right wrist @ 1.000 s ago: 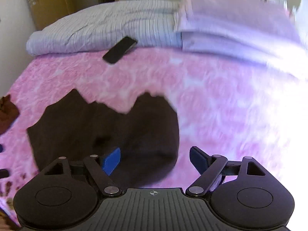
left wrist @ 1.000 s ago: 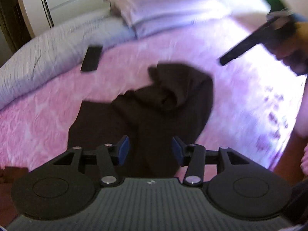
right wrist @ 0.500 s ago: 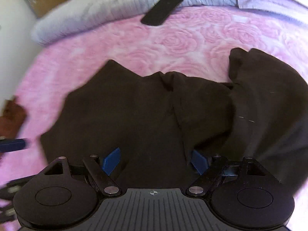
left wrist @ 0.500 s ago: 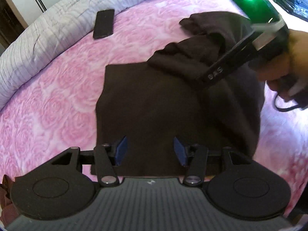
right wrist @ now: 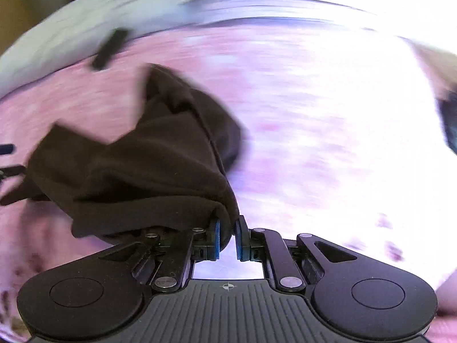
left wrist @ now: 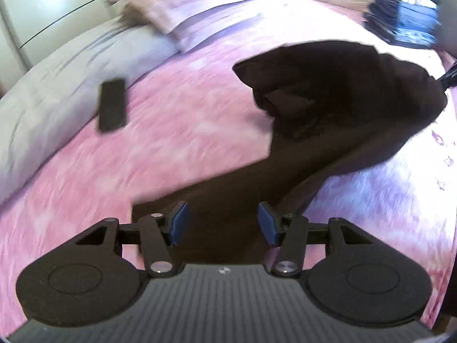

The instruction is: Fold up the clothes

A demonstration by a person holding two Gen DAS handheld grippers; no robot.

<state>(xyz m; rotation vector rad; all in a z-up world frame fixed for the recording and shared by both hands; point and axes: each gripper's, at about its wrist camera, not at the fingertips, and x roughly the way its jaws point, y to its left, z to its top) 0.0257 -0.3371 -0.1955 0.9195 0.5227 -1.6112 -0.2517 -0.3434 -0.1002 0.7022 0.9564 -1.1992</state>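
Both of my grippers were over the pink bedspread [left wrist: 177,131]. My right gripper [right wrist: 227,235] had clamped a bunched edge of the dark brown garment [right wrist: 148,171], which trailed across the bedspread's middle. My left gripper [left wrist: 222,223] gaped wide, empty, above the garment's near corner. Blur hid the black phone's [left wrist: 112,104] details.

garment [left wrist: 328,108] lies on the bed [left wrist: 177,148], phone [left wrist: 112,104] to its left.

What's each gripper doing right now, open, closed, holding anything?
Left gripper: open, empty, above the dark garment.
Right gripper: closed on a bunched edge of the dark garment.
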